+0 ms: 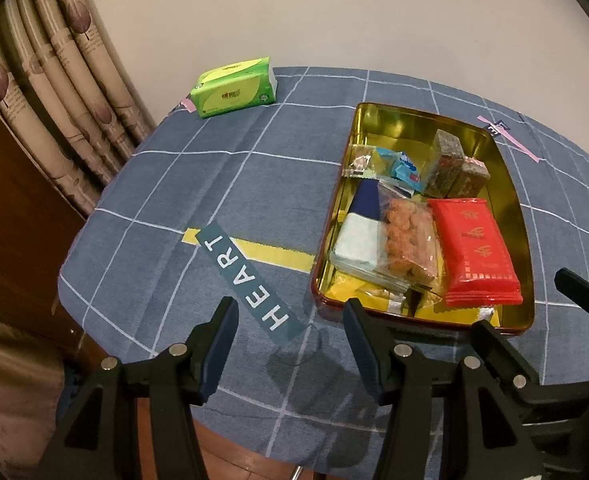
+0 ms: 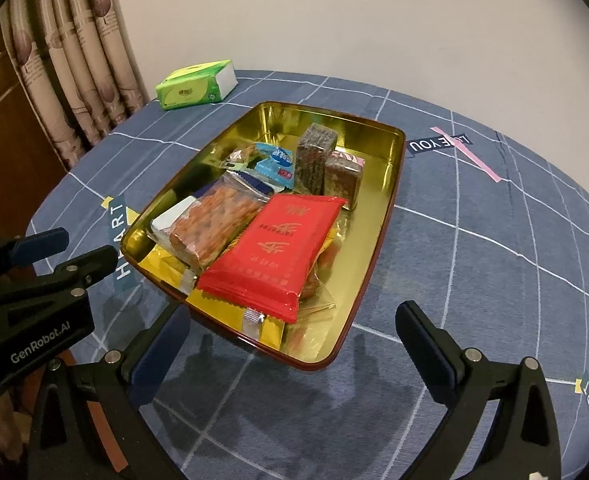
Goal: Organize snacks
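Note:
A gold tin tray [image 1: 398, 120] [image 2: 378, 216] sits on the blue checked tablecloth and holds several snacks: a red packet [image 1: 478, 252] [image 2: 278, 248], a clear bag of orange crackers [image 1: 408, 240] [image 2: 218, 220], a blue-and-white packet [image 1: 358, 236], small blue wrappers [image 1: 402, 168] [image 2: 274, 160] and two dark bars [image 1: 448, 164] [image 2: 314, 156]. My left gripper [image 1: 290, 328] is open and empty, just before the tray's near left corner; it also shows at the left of the right wrist view [image 2: 78, 252]. My right gripper [image 2: 294, 324] is open and empty at the tray's near edge; it also shows at the right of the left wrist view [image 1: 526, 304].
A green tissue pack [image 1: 234, 88] [image 2: 196, 84] lies at the table's far left. Curtains [image 1: 54, 92] and a wooden cabinet [image 1: 10, 208] stand left of the round table. A plain wall is behind. The table edge curves close below both grippers.

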Motion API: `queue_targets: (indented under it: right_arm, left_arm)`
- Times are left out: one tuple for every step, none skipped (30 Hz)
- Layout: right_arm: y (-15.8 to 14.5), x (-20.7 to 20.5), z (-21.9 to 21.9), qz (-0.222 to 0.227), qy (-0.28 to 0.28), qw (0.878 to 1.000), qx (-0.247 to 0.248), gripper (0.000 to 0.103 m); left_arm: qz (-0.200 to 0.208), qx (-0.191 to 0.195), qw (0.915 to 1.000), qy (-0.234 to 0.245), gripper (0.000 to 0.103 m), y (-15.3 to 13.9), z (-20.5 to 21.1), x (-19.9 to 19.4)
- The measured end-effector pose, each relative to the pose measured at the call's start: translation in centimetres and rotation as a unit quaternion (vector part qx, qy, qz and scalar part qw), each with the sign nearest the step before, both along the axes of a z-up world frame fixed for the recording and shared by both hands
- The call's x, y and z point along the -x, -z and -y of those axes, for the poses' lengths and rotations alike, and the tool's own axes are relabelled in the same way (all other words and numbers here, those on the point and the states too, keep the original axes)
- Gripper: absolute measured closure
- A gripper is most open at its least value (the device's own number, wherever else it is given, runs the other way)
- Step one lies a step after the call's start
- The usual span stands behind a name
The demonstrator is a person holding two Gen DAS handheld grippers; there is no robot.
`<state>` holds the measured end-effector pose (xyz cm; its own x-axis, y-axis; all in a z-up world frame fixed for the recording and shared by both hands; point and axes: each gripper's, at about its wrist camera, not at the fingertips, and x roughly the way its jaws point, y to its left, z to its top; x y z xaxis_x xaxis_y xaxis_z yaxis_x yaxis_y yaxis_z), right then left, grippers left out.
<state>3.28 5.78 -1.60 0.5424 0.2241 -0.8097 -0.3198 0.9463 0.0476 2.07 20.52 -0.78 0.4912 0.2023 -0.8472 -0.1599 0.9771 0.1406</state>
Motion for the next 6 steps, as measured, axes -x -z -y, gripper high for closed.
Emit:
queue_targets:
  right_arm:
    - [-0.01,0.03,0.02,0.001,0.000,1.000,0.000,0.002]
    - [-0.03,0.03,0.03,0.000,0.001,1.000,-0.001,0.002]
    - [-0.08,0.05,0.02,0.001,0.001,1.000,-0.002,0.002]
    - [-0.14,0.05,0.01,0.002,0.001,1.000,-0.001,0.002]
    - [-0.19,0.05,0.00,0.002,0.001,1.000,-0.001,0.002]
    - [-0.23,0.06,0.00,0.003,0.001,1.000,0.000,0.002]
  left_arm:
    - [0.001,0.001,1.0000,-0.001,0.047,0.01,-0.01,0.00]
    - [0.001,0.003,1.0000,0.000,0.047,0.03,-0.02,-0.03]
    - [0.001,0.002,1.0000,-0.001,0.047,0.02,-0.02,-0.02]
    - [0.002,0.000,1.0000,-0.001,0.047,0.01,0.03,-0.03]
    - [0.001,-0.001,1.0000,-0.001,0.047,0.04,0.08,-0.08]
    - [0.002,-0.003,1.0000,-0.002,0.047,0.04,0.12,-0.07]
